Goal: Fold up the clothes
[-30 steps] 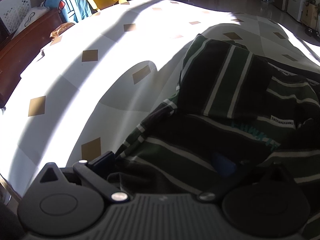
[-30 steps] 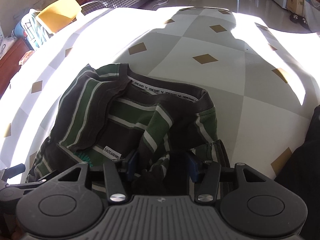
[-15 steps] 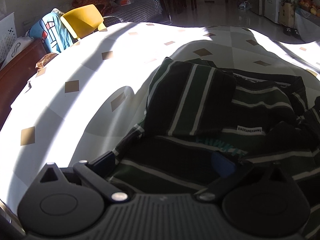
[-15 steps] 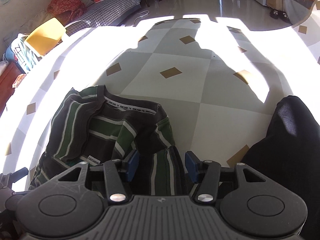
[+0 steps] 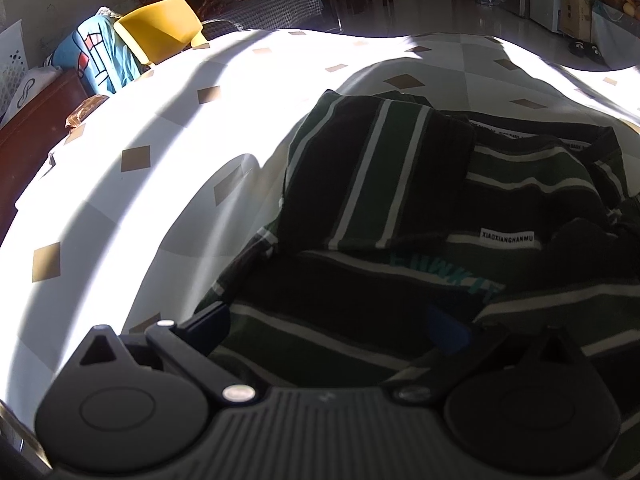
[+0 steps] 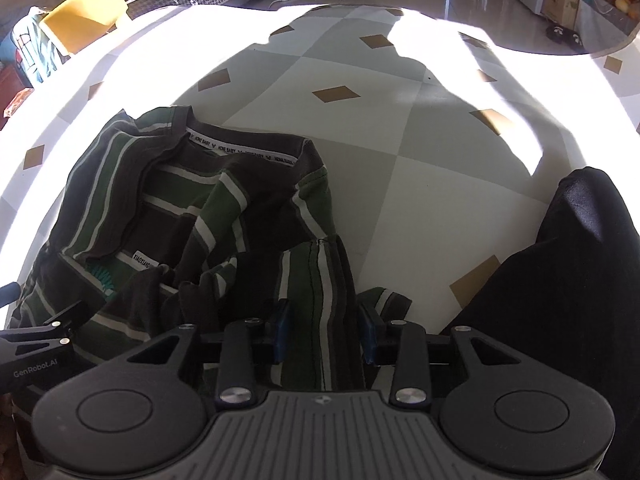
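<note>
A dark green, brown and white striped shirt lies bunched on the white diamond-patterned tablecloth; it also shows in the right wrist view. One sleeve is folded over its front. My left gripper is open wide, its fingers straddling the shirt's near hem. My right gripper is partly closed, with a fold of striped sleeve standing between its blue pads. The left gripper also shows at the left edge of the right wrist view.
A yellow chair and a blue patterned cloth stand past the table's far left edge. A dark wooden cabinet is at left. A dark garment or the person's body sits at the right of the right wrist view.
Both grippers have pulled back toward the near edge, so more of the shirt and table shows. The right gripper's sleeve fold now stands up between its pads.
</note>
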